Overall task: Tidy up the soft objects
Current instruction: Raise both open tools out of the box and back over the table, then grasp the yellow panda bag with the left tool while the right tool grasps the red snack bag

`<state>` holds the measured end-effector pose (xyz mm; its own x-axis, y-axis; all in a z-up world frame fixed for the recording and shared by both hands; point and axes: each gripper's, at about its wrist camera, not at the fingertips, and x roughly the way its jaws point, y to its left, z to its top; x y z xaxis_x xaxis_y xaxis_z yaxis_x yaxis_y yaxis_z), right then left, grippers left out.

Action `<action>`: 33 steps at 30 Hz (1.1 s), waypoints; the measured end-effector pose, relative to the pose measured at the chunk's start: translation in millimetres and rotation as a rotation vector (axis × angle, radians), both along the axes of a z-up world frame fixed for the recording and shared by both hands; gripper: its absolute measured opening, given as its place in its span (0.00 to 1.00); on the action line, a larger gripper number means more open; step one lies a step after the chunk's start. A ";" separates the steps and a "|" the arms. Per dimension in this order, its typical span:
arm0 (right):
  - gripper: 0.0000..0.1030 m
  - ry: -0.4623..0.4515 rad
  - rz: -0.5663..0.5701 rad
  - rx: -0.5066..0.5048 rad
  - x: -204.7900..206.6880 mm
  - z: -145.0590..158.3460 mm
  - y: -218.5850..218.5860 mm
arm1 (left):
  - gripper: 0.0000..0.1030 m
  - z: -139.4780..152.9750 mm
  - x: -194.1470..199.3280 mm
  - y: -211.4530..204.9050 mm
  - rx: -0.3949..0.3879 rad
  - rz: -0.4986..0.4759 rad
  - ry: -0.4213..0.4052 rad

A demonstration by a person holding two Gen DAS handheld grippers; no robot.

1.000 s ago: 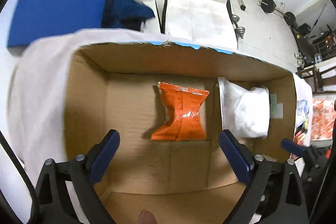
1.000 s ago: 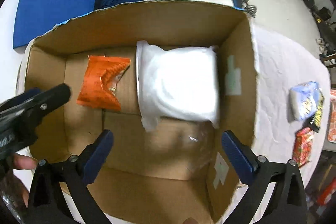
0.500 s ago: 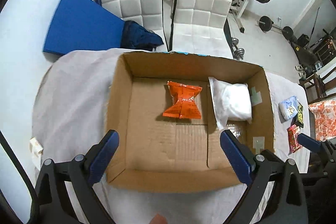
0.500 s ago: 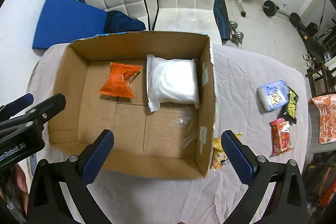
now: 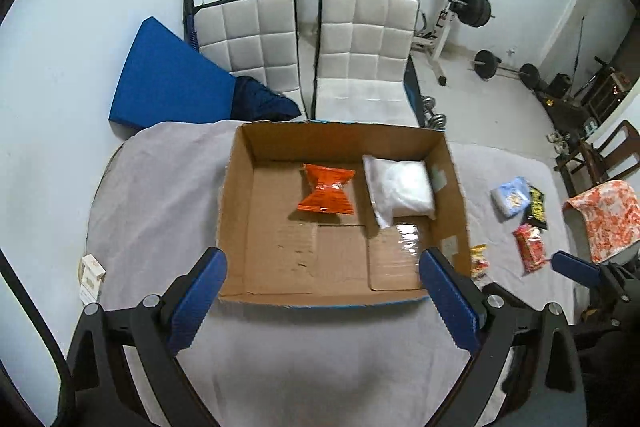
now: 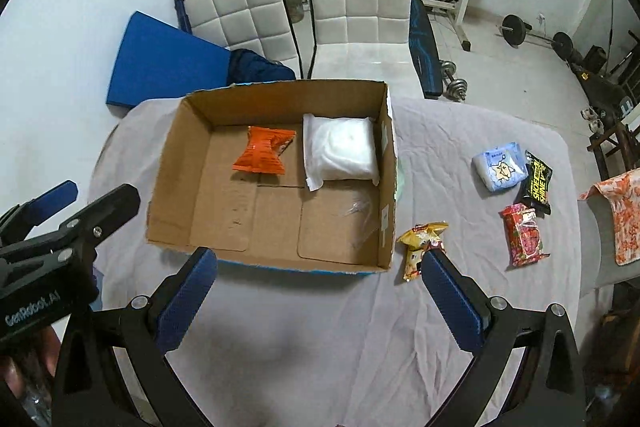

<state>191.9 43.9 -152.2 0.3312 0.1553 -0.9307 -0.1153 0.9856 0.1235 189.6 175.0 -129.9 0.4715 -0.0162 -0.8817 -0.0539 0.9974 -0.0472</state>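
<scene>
Your left gripper [image 5: 322, 299] and right gripper [image 6: 318, 299] both gape empty.
Ahead, the cardboard box [image 6: 176, 163] holds an orange packet [image 6: 264, 155] and a white pack [image 6: 340, 151]; a yellow packet [image 6: 420, 243] lies just beside your right gripper's right finger.

Orange packet [image 6: 264, 155] inside cardboard box [image 6: 276, 99]

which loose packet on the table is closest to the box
The yellow snack packet, lying right beside the cardboard box at its near right corner; the red, black and pale blue packets lie farther right.

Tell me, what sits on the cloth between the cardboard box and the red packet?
In the right wrist view, a yellow snack packet lies between the box and the red packet; otherwise bare cloth.
</scene>
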 end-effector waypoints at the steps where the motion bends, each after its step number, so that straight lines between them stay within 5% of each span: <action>1: 1.00 -0.002 0.002 0.007 -1.9 2.3 -1.8 | 0.96 3.0 -2.5 -2.6 -0.001 -0.002 -0.002; 8: 1.00 -0.009 -0.008 0.058 -16.4 18.4 -43.5 | 0.96 17.9 -13.7 -33.2 -0.021 -0.004 -0.001; 16: 1.00 0.026 -0.168 0.015 -19.9 7.4 -192.3 | 0.96 5.5 -4.7 -128.9 -0.100 -0.078 0.039; 21: 1.00 0.083 -0.263 -0.040 -8.7 -31.0 -295.7 | 0.96 -52.5 18.2 -206.9 -0.129 -0.117 0.191; 26: 1.00 0.169 -0.292 -0.019 16.4 -84.6 -370.1 | 0.95 -128.1 35.3 -267.9 -0.076 -0.106 0.359; 33: 1.00 0.277 -0.261 0.017 52.4 -168.9 -400.0 | 0.93 -210.9 61.5 -284.6 0.016 0.029 0.485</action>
<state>244.3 -356.1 -321.1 0.0977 0.1149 -0.9886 0.1799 0.9749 0.1311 251.2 -109.5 -340.8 0.0058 0.0060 -1.0000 -0.0932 0.9956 0.0054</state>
